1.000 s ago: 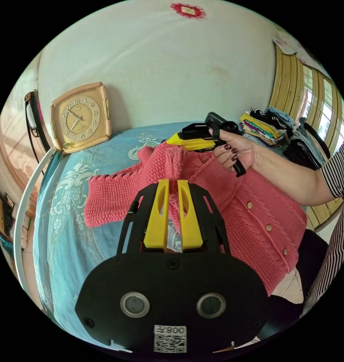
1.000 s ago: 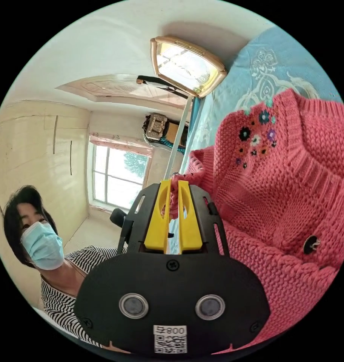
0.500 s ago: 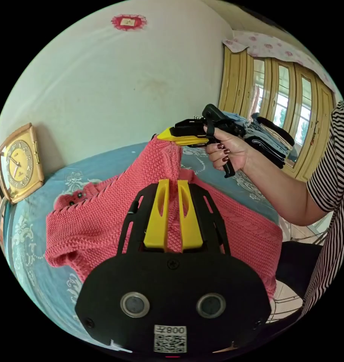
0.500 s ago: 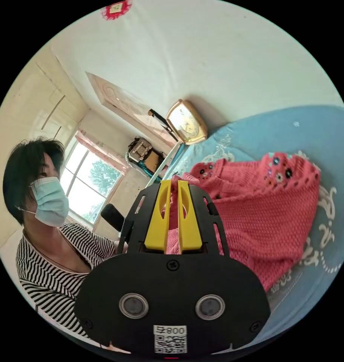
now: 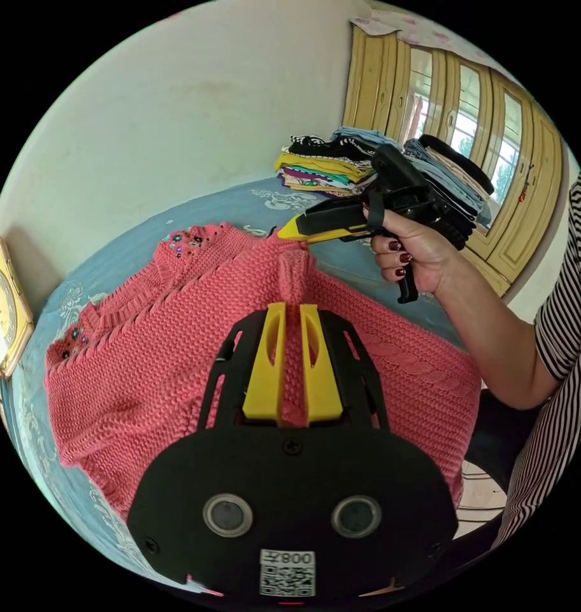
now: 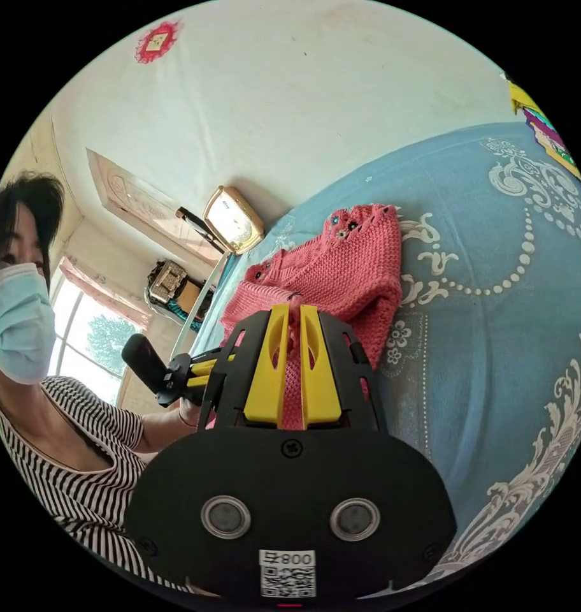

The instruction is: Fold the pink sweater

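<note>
Pink sweater (image 5: 176,357) pinched by left gripper (image 5: 293,312) and right gripper (image 6: 293,315), both clamped on knit; loose weave may slip, spoiling fold

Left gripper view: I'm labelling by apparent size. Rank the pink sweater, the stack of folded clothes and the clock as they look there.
1. pink sweater
2. stack of folded clothes
3. clock, partly cut off at the edge, so unsure.

Both views ride close above the pink sweater (image 5: 176,357) on the blue bedspread (image 6: 494,331), facing opposite ways.
</note>
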The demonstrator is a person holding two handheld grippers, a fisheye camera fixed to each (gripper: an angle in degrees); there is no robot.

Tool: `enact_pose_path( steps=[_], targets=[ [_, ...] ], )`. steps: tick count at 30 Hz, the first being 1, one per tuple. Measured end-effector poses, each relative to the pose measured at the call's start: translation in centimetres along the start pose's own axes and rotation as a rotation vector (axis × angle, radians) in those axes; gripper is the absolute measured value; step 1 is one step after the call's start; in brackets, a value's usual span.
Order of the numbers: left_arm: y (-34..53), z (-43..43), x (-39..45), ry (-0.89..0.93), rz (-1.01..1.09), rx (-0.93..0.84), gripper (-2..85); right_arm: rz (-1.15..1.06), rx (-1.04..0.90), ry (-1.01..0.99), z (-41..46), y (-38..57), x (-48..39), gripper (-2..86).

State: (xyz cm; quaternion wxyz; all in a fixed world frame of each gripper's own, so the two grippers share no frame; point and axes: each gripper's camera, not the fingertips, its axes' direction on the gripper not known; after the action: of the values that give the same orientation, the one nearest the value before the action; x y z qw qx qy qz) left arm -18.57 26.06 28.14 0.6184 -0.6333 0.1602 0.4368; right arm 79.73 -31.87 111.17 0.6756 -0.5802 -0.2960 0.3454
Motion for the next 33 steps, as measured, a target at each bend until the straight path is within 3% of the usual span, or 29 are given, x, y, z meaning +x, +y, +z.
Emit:
enact_pose_path(
  steps=[9,13,22,27,30,33],
  targets=[
    [-3.5,4.7,2.1,-0.011,0.088,-0.065,3.4,0.034,0.068,0.060,-1.6,3.1,1.3,2.4],
    [-4.8,7.5,1.9,-0.009,0.082,-0.209,4.7,0.079,0.004,0.102,-0.4,4.0,2.5,2.6],
    [-6.9,8.3,0.2,0.144,0.025,-0.236,6.8,0.132,0.070,0.125,-2.0,5.8,3.2,1.7],
    [-7.8,7.1,-1.3,0.223,-0.026,-0.165,6.4,0.017,0.123,0.168,-3.5,5.9,-0.3,0.5],
    [-8.2,6.0,-2.7,0.185,-0.072,-0.129,5.6,-0.074,0.020,0.092,-1.4,5.4,-1.8,0.2],
    [-7.9,4.6,-5.4,0.029,-0.168,-0.127,3.3,-0.069,-0.177,0.170,2.4,5.4,-1.4,0.2]
  ],
)
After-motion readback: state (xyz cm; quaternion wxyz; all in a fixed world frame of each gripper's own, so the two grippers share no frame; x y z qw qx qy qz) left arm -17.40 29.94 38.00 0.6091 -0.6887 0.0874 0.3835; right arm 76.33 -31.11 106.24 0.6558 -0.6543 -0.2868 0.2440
